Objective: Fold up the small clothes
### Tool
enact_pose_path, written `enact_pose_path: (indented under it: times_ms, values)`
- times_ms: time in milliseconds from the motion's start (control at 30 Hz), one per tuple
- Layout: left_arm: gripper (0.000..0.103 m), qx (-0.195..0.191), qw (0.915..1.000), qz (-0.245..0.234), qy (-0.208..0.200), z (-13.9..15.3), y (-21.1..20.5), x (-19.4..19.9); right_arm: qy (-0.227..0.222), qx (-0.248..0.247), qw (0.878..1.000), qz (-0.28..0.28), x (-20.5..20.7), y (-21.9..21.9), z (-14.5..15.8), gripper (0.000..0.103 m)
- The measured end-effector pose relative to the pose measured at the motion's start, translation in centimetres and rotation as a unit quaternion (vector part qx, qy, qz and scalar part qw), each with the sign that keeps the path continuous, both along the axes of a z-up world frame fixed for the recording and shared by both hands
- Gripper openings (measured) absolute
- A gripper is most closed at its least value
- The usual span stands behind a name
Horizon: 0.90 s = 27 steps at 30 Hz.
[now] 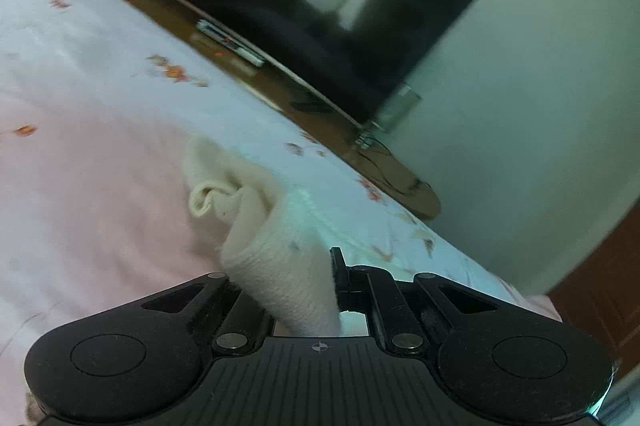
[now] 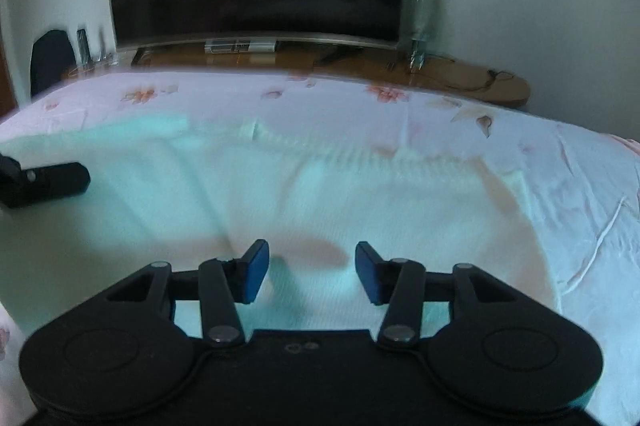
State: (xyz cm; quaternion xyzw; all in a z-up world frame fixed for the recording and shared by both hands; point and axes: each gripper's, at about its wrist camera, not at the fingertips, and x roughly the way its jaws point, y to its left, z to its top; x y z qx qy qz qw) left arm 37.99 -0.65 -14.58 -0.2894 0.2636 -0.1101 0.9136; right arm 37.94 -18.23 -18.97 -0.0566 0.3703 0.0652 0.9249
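Left gripper jaws clamp cream garment; right gripper jaws apart above it.

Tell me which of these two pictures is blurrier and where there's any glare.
Left wrist view: tilted, motion-smeared bedspread, though the cream garment in the left gripper is fairly sharp; window reflection on the television. Right wrist view: garment soft, washed out with a bluish cast; right gripper sharp.

No readable text, labels, brands or numbers anywhere; both views blurred.
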Motion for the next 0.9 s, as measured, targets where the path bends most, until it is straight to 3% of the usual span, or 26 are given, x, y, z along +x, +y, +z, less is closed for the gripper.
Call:
enact_pose_path:
  times_ms: [33,67,100,167,267,400,500,600,767,833,900]
  values:
    - [0.007,0.007,0.9999,-0.007,-0.006,0.4,-0.4,0.2,-0.009,-0.025,1.000,0.013,0.1,0.5,0.1,0.051]
    - [0.007,0.017,0.9997,-0.015,-0.012,0.9,-0.9,0.4,-0.002,-0.011,1.000,0.010,0.4,0.2,0.5,0.049]
    - [0.007,0.022,0.9992,-0.026,-0.018,1.3,-1.6,0.7,-0.001,0.022,1.000,-0.002,0.7,-0.8,1.0,0.046]
    - [0.007,0.038,0.9970,-0.057,-0.035,2.2,-3.6,1.0,-0.019,0.089,0.995,-0.047,0.0,-3.7,2.1,0.049]
    - [0.007,0.059,0.9899,-0.119,-0.049,2.8,-7.8,1.7,-0.021,0.164,0.984,-0.072,-1.2,-8.2,3.1,0.050]
    - [0.007,0.089,0.9734,-0.209,-0.030,1.6,-13.8,1.9,-0.002,0.232,0.967,-0.104,-2.4,-13.9,3.1,0.055]
    - [0.007,0.120,0.9582,-0.260,0.008,-0.5,-16.9,1.3,0.005,0.244,0.960,-0.137,-3.4,-17.0,2.7,0.057]
    - [0.008,0.147,0.9520,-0.268,0.021,-0.9,-17.7,0.8,0.009,0.263,0.952,-0.153,-4.5,-18.7,2.1,0.059]
    - [0.008,0.219,0.9335,-0.284,-0.015,1.3,-18.6,-1.4,0.006,0.301,0.942,-0.145,-4.3,-19.2,2.2,0.059]
    - [0.018,0.222,0.9306,-0.291,-0.010,1.9,-18.6,-1.6,-0.004,0.311,0.940,-0.143,-4.2,-19.5,3.0,0.059]
    - [0.027,0.212,0.9296,-0.301,-0.010,2.6,-18.4,-2.3,0.003,0.315,0.940,-0.132,-3.7,-19.5,3.1,0.068]
